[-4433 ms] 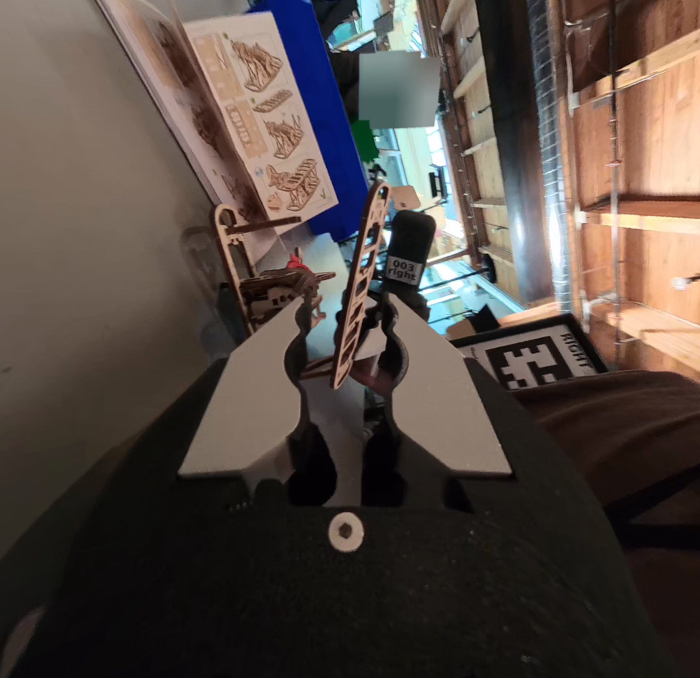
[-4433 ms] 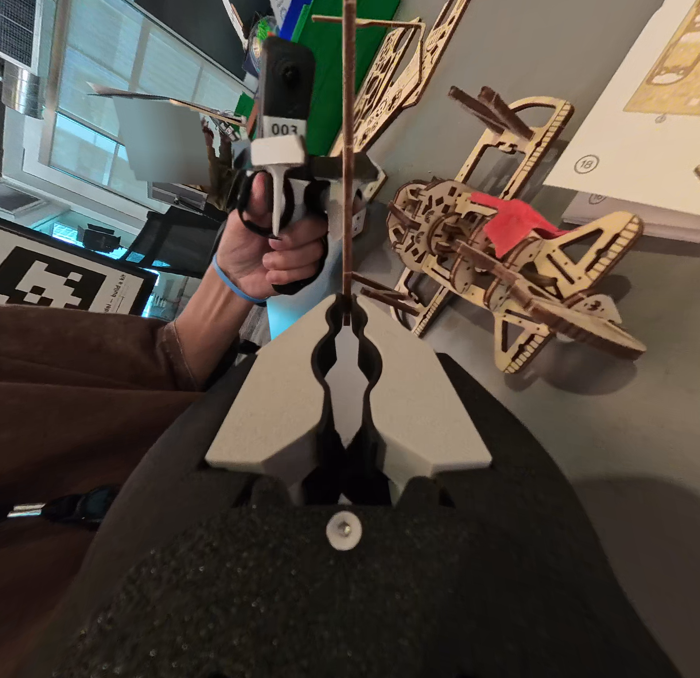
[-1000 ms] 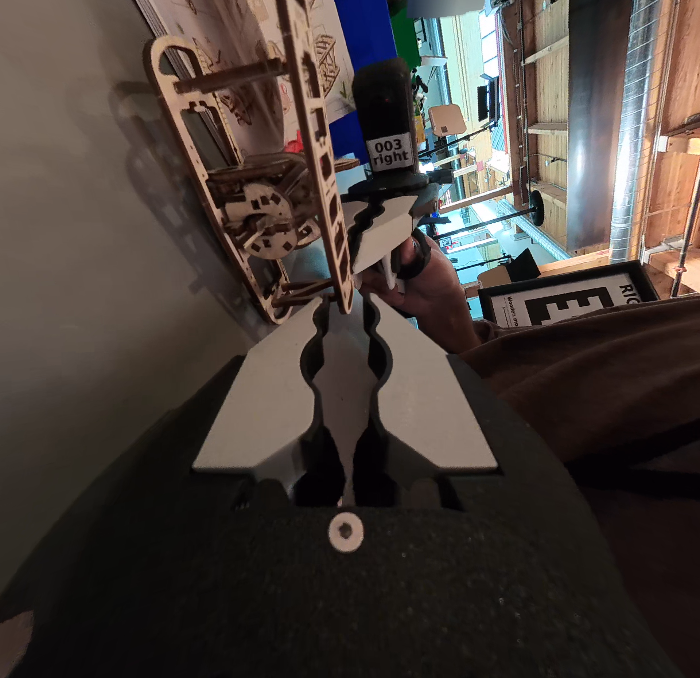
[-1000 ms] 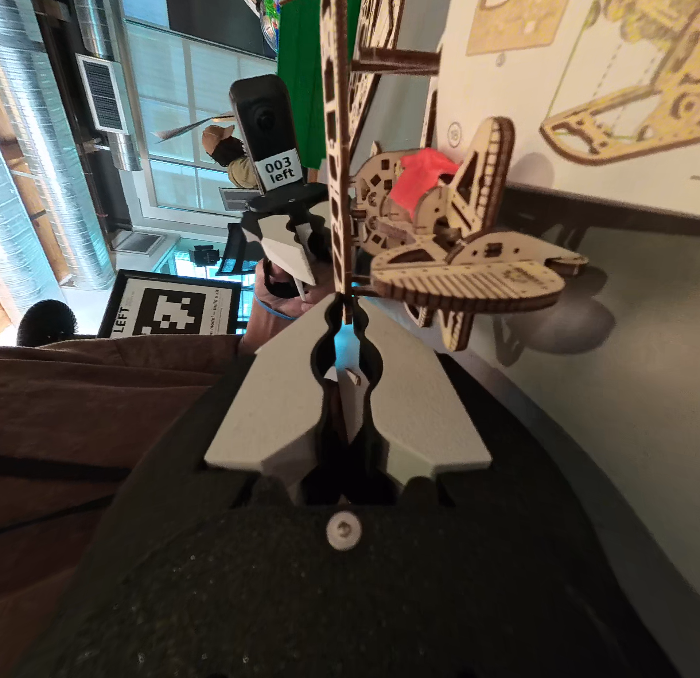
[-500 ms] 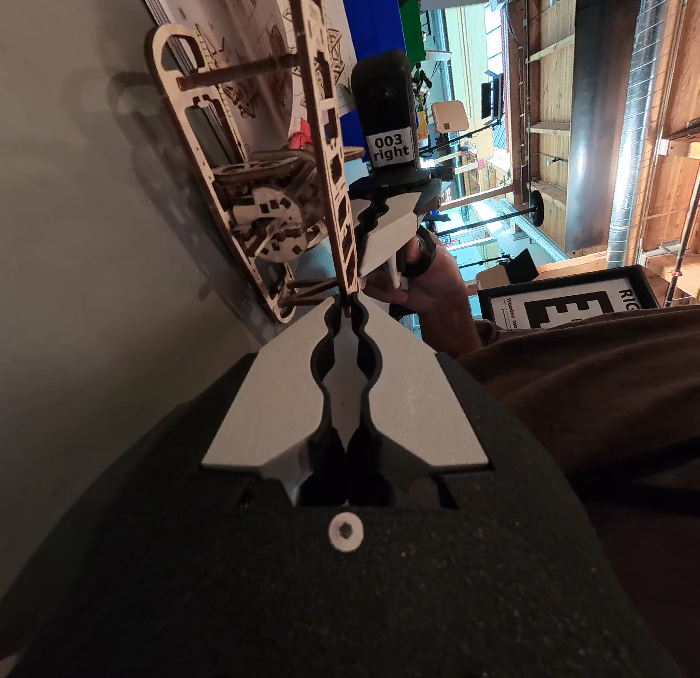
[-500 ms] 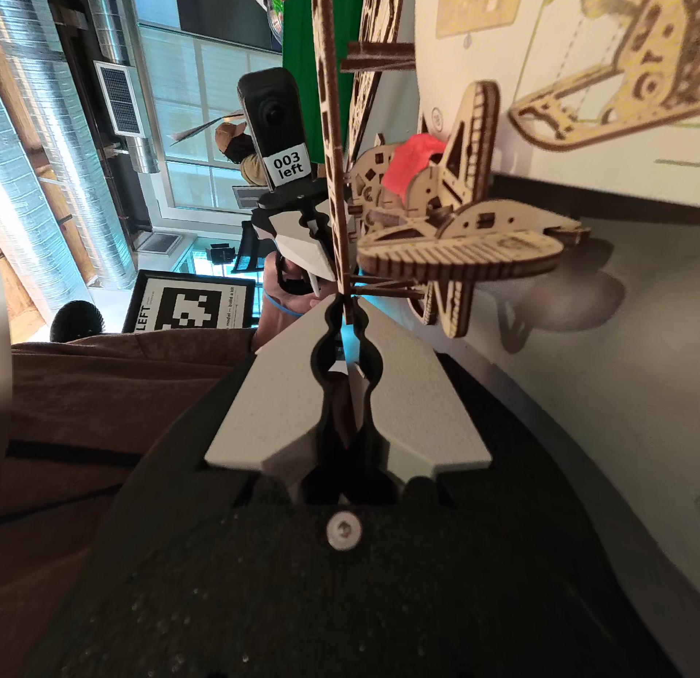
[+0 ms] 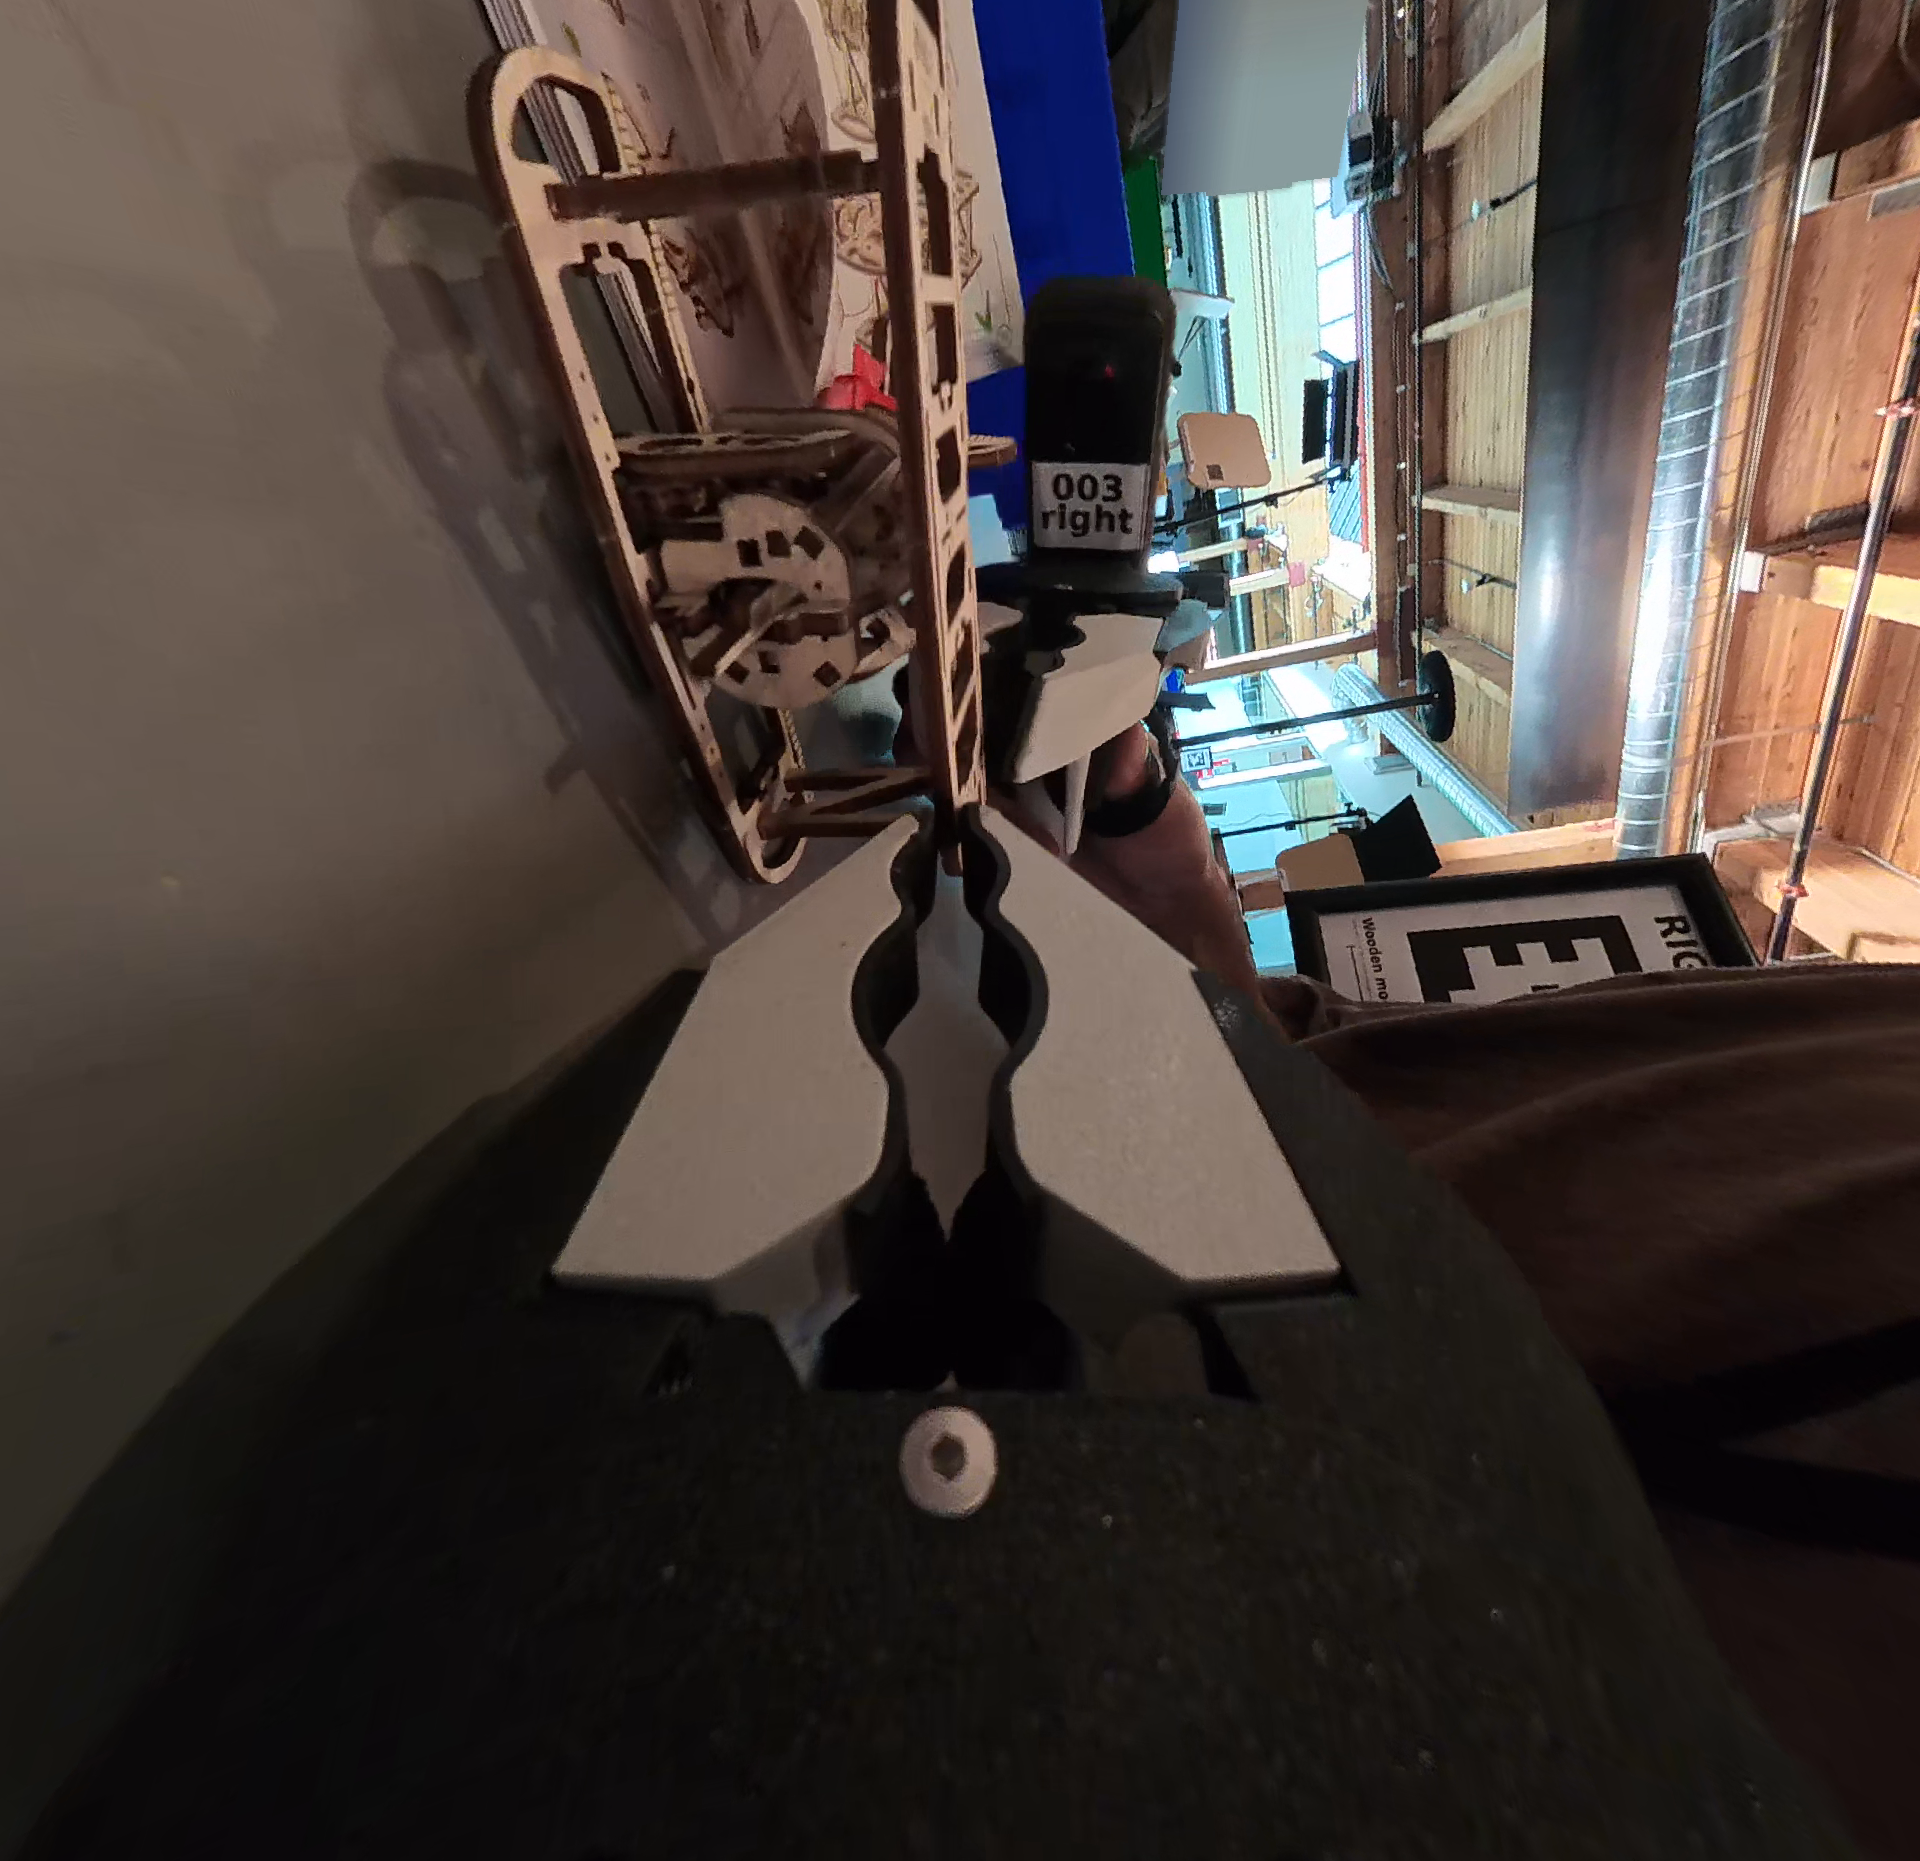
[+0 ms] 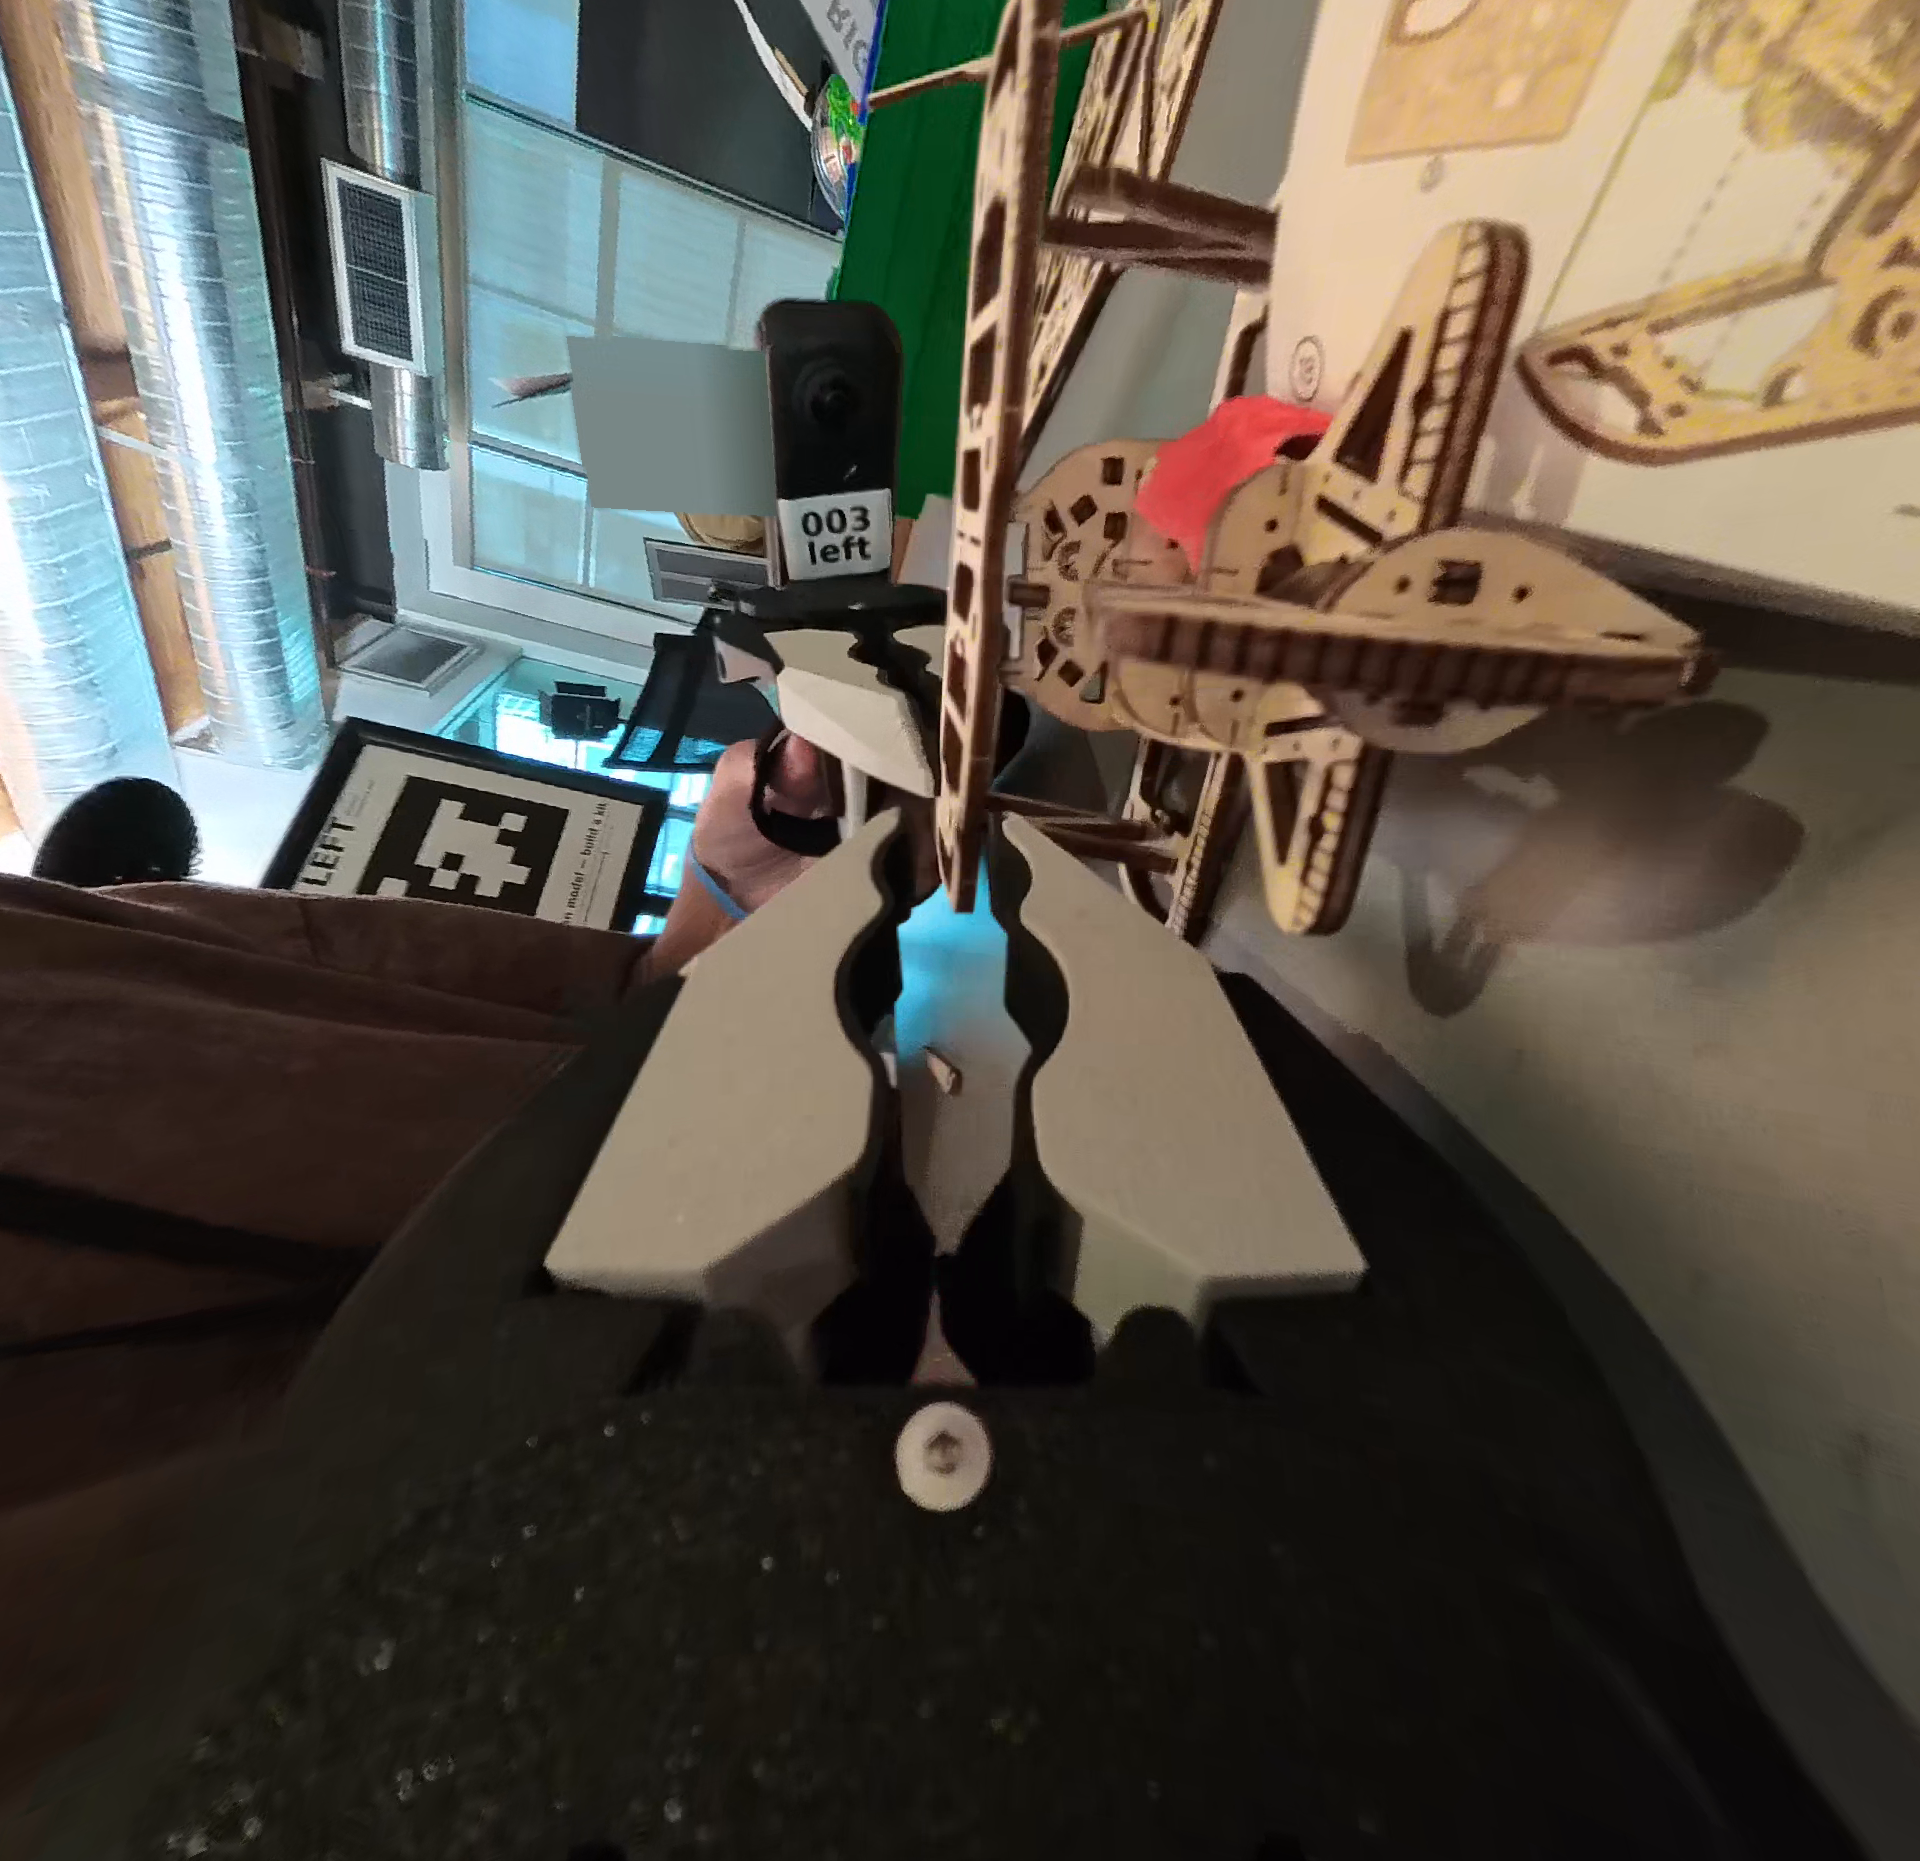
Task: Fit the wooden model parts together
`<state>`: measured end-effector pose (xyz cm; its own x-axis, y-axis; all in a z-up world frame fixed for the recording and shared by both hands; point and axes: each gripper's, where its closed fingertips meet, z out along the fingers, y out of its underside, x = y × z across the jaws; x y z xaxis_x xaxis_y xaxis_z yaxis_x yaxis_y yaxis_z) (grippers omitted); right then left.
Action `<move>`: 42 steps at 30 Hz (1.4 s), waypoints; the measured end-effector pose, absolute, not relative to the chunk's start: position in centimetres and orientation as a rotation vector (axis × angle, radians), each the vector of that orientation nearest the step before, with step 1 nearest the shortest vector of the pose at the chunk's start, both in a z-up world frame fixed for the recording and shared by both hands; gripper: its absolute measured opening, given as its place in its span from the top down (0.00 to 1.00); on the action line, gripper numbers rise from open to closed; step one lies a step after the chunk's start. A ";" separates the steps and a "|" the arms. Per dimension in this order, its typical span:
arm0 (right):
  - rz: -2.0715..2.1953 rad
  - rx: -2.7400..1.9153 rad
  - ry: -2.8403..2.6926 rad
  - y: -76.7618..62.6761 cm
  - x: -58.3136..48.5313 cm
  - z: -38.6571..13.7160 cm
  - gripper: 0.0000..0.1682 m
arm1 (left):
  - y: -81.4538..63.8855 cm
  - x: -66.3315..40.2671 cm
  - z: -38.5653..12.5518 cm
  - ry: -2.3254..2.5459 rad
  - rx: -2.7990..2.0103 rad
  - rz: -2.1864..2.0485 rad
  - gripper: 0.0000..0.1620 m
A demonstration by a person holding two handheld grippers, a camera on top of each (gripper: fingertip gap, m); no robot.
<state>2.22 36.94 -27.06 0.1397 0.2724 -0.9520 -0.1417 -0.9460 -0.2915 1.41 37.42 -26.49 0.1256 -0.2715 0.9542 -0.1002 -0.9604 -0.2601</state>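
Straight ahead of both grippers stood the pale slotted plywood wing panel point(image 7: 940, 481), long axis running away from them. The left gripper point(image 7: 948, 855) pinched its near end; the right gripper point(image 8: 951, 855), fingers slightly parted, straddled its opposite end.

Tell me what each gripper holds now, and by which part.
Left gripper grips the wooden model's slotted wing panel by its end edge; right gripper is open around that panel.

Wood-panelled walls point(image 7: 1475, 523), shiny metal ducts point(image 7: 1683, 461) and bright, large windows point(image 8: 540, 284) surround a grey tabletop point(image 7: 208, 668).
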 end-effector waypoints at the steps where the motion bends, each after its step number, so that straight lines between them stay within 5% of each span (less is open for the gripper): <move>1: 1.841 -2.109 -0.142 36.9 2.3 -27.1 0.94 | 37.4 1.5 -26.5 0.360 -2.252 -1.956 1.00; 17: 1.715 -2.100 -0.176 36.6 2.8 -27.4 0.97 | 37.5 2.1 -26.5 0.175 -2.208 -1.972 1.00; 32: 2.017 -2.081 -0.031 36.7 3.3 -26.6 0.99 | 37.4 2.6 -26.1 0.196 -2.199 -1.950 0.99; 36: 2.108 -2.067 0.009 37.0 3.4 -26.4 0.99 | 37.4 2.5 -26.2 0.267 -2.208 -1.900 0.89; 42: 2.109 -2.056 0.035 37.5 3.6 -26.3 0.99 | 37.5 2.1 -26.1 0.327 -2.221 -1.854 0.88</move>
<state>3.63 37.45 -26.29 -0.0157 0.1234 -0.9922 -0.1564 -0.9804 -0.1194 2.15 37.54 -26.10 0.1749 -0.3143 0.9331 -0.0239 -0.9487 -0.3151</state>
